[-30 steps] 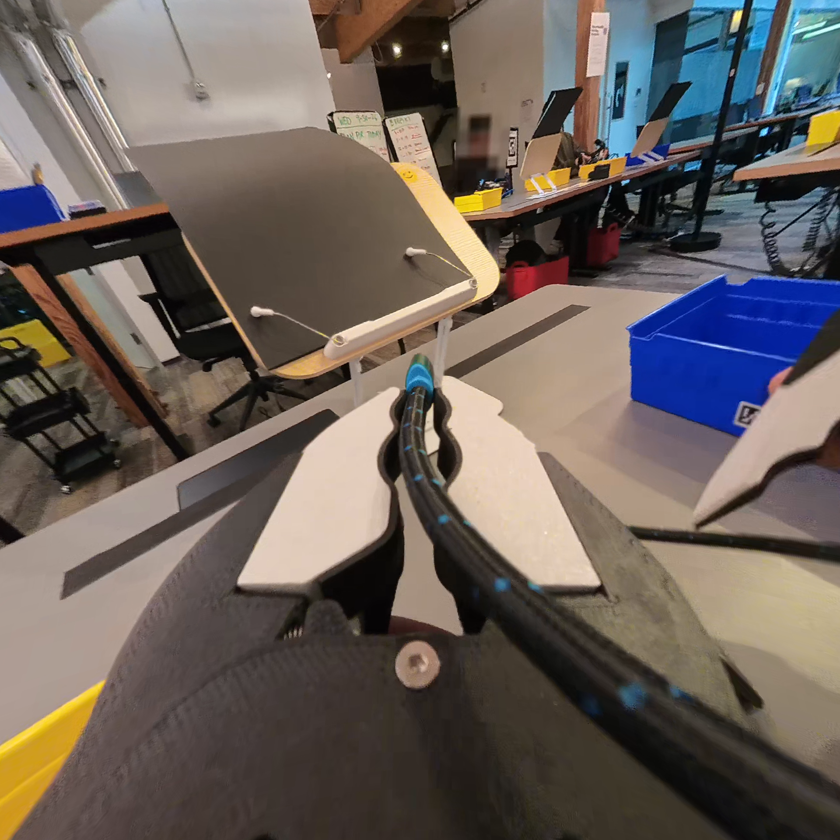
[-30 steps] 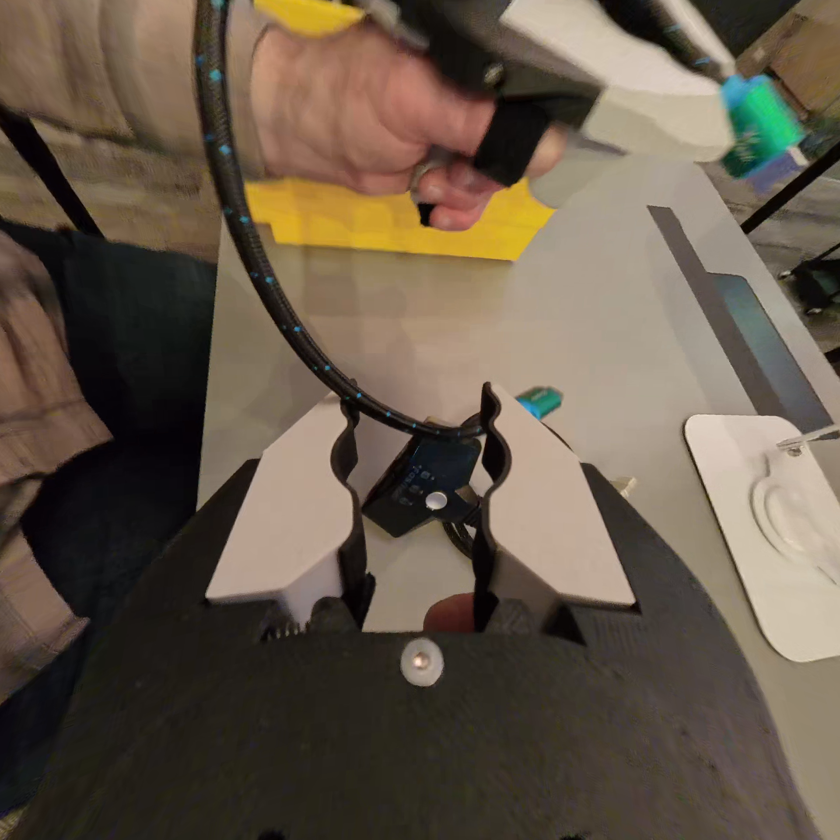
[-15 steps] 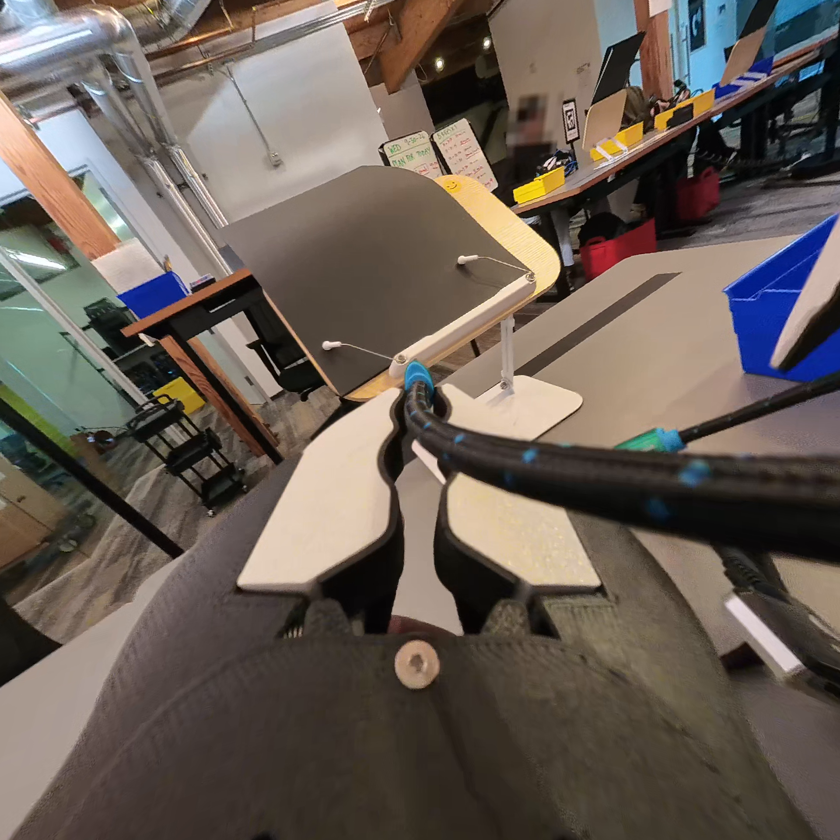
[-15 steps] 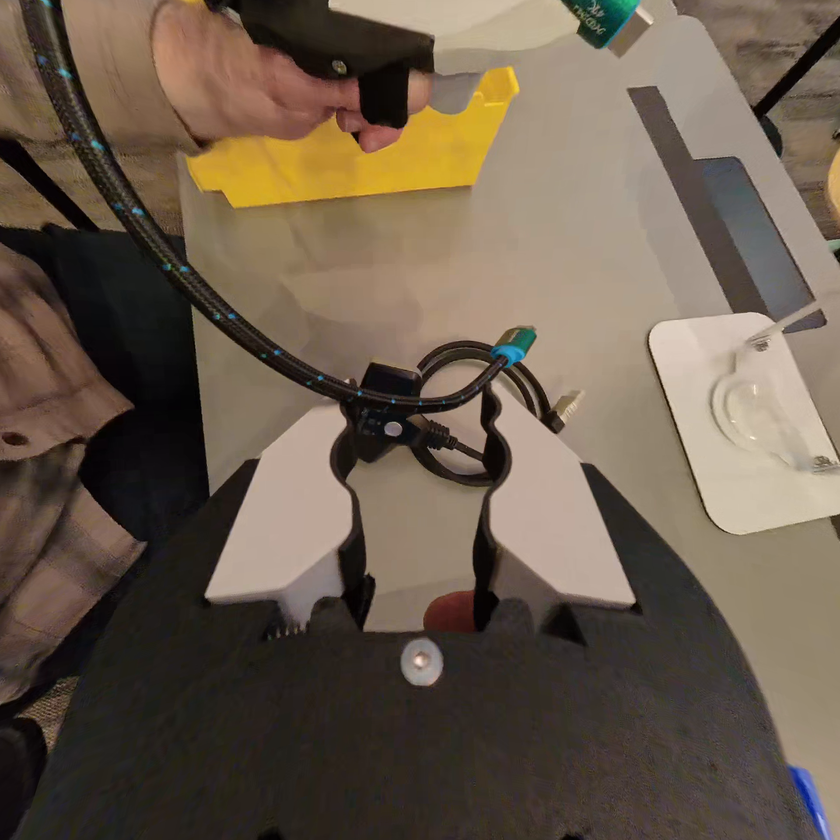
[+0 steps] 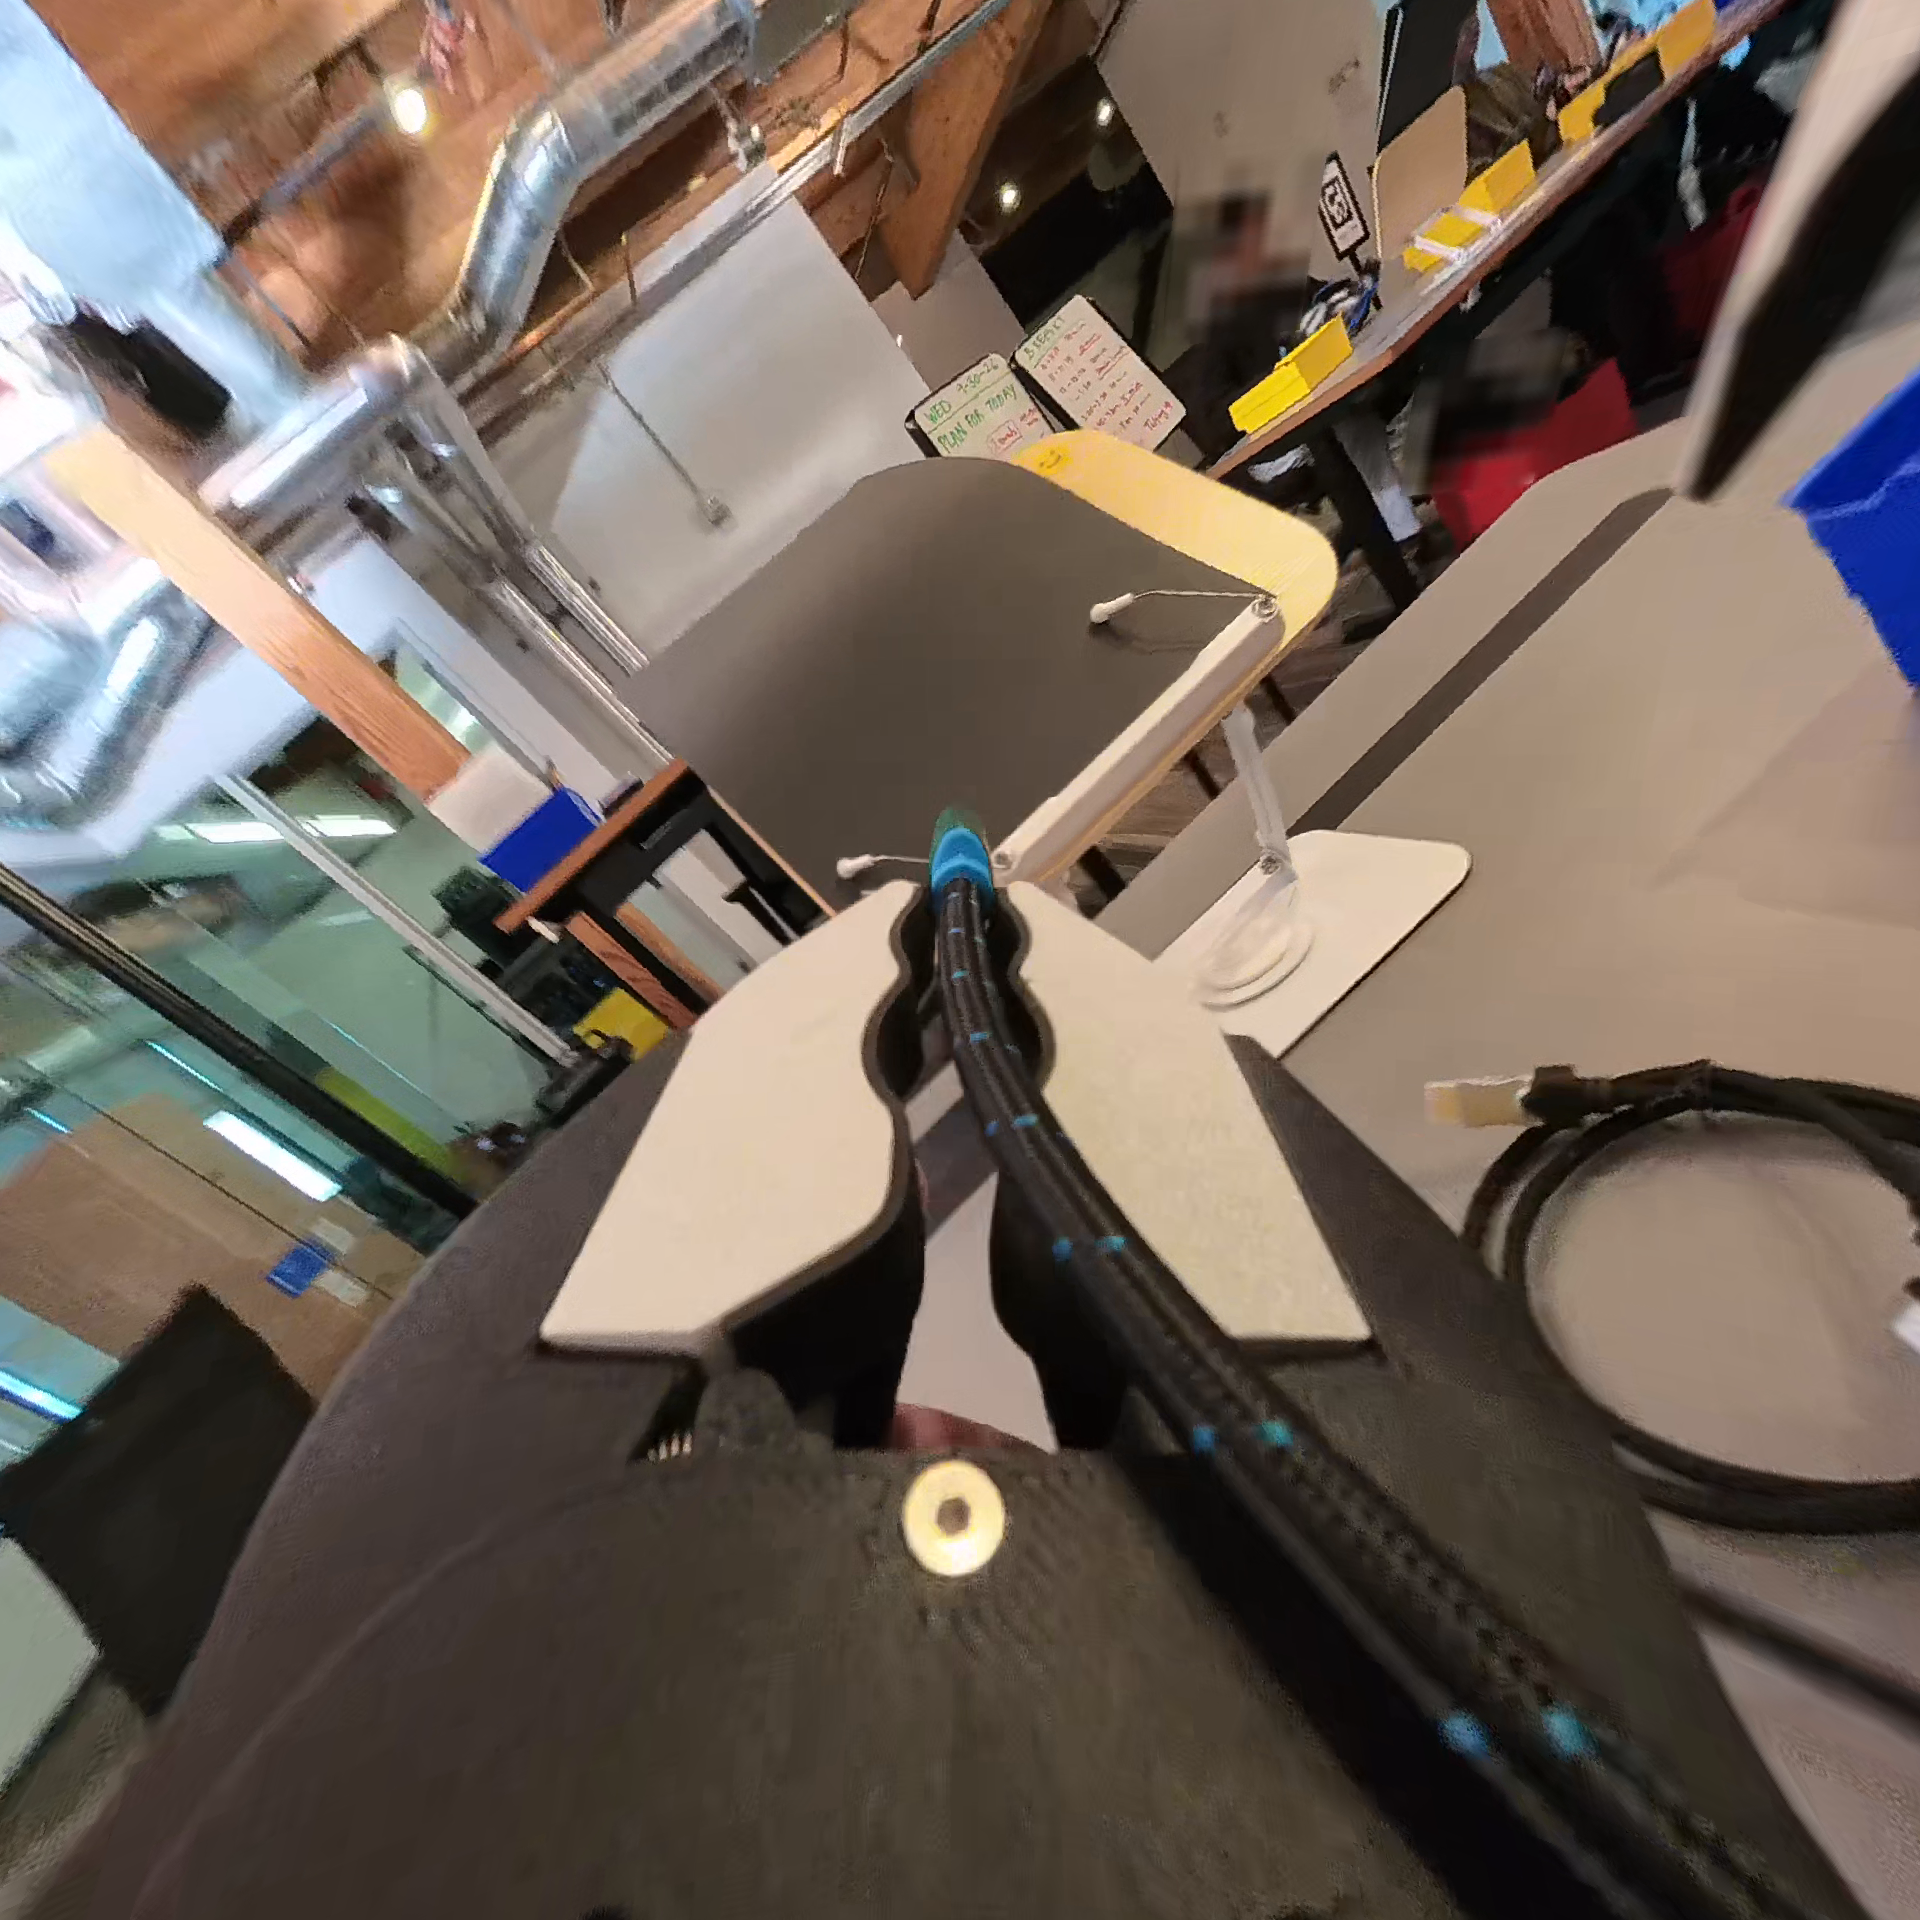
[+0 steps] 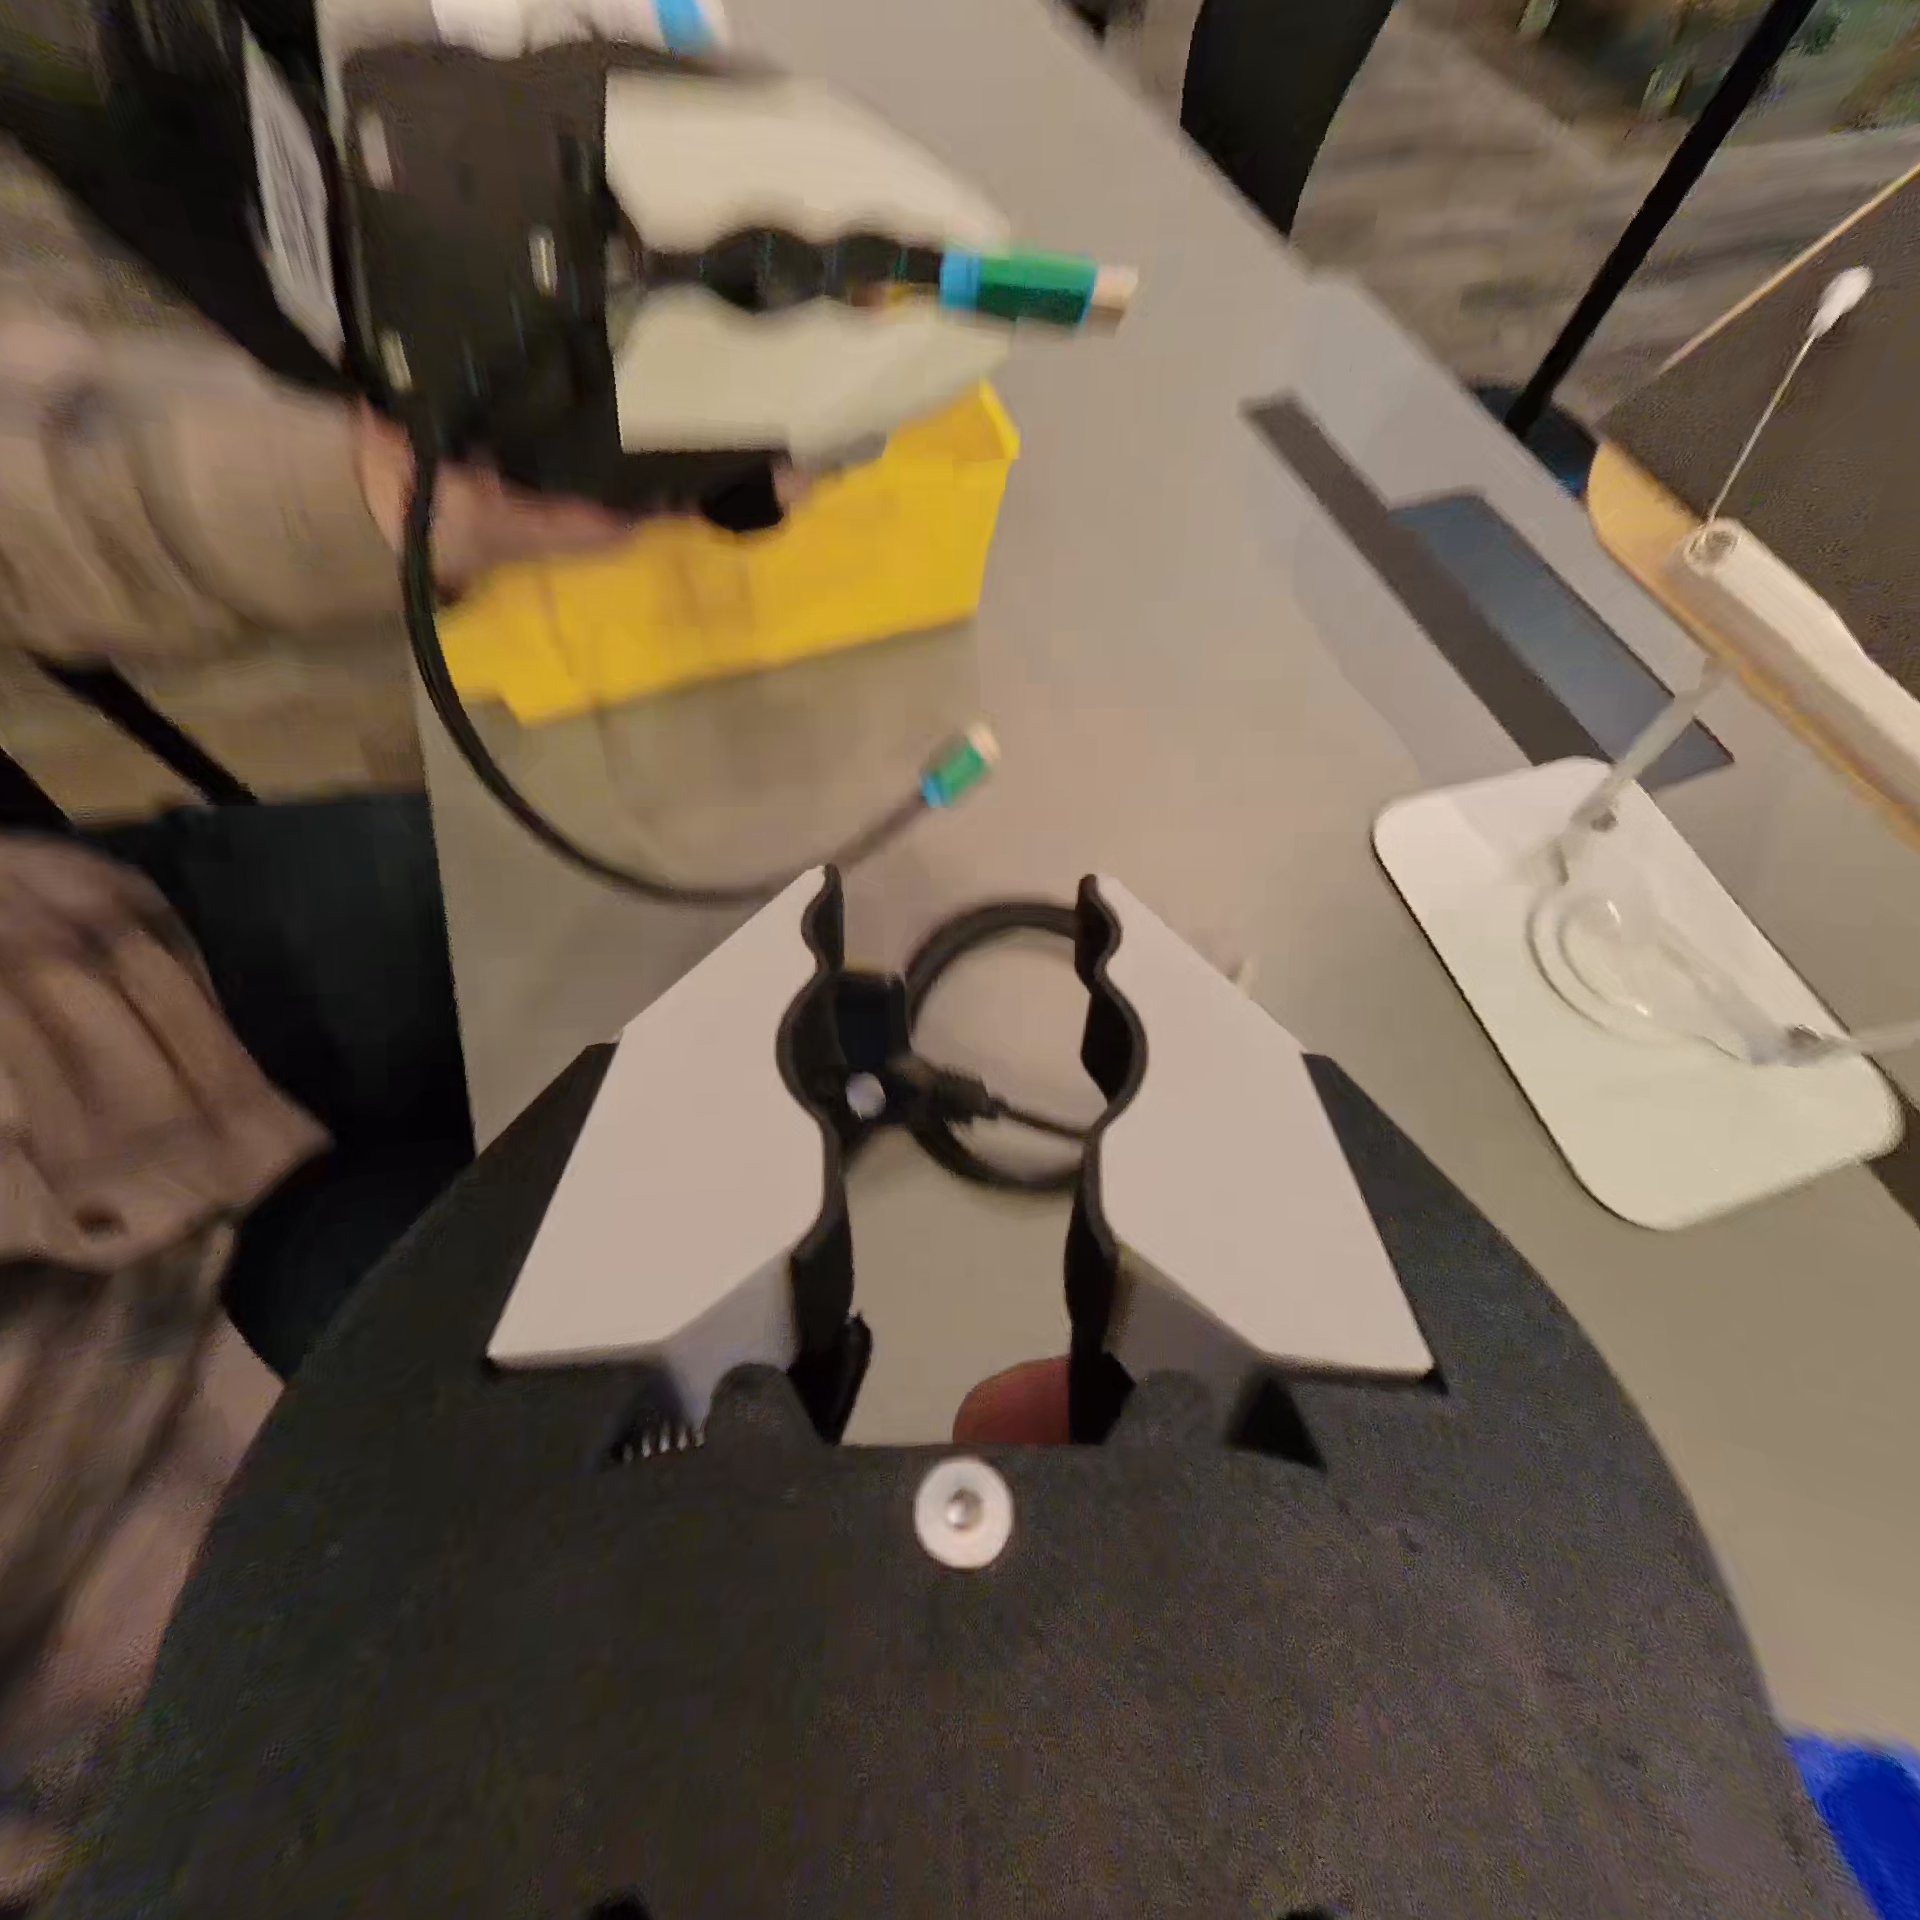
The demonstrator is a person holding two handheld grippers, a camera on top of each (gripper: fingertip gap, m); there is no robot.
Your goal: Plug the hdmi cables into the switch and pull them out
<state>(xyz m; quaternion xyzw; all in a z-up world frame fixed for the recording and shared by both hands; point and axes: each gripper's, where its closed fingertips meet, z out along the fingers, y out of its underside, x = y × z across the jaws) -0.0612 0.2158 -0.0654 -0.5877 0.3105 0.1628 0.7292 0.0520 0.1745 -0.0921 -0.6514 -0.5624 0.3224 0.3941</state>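
The left gripper (image 5: 961, 914) is clenched on the braided cable (image 5: 1081, 1226); the right gripper (image 6: 956, 914), released, hovers over what looks like the switch (image 6: 862, 1023), which it must steady for plugging.

The left tongs (image 5: 961, 914) are raised and pressed together on a braided cable (image 5: 1101, 1236), held by a bare hand (image 6: 499, 509) with a beige sleeve. The right tongs (image 6: 956, 894) point downward, their two fingers standing apart with nothing between.

Braided HDMI cable (image 5: 1023, 1153) aloft; black switch (image 6: 862, 1039) on table.
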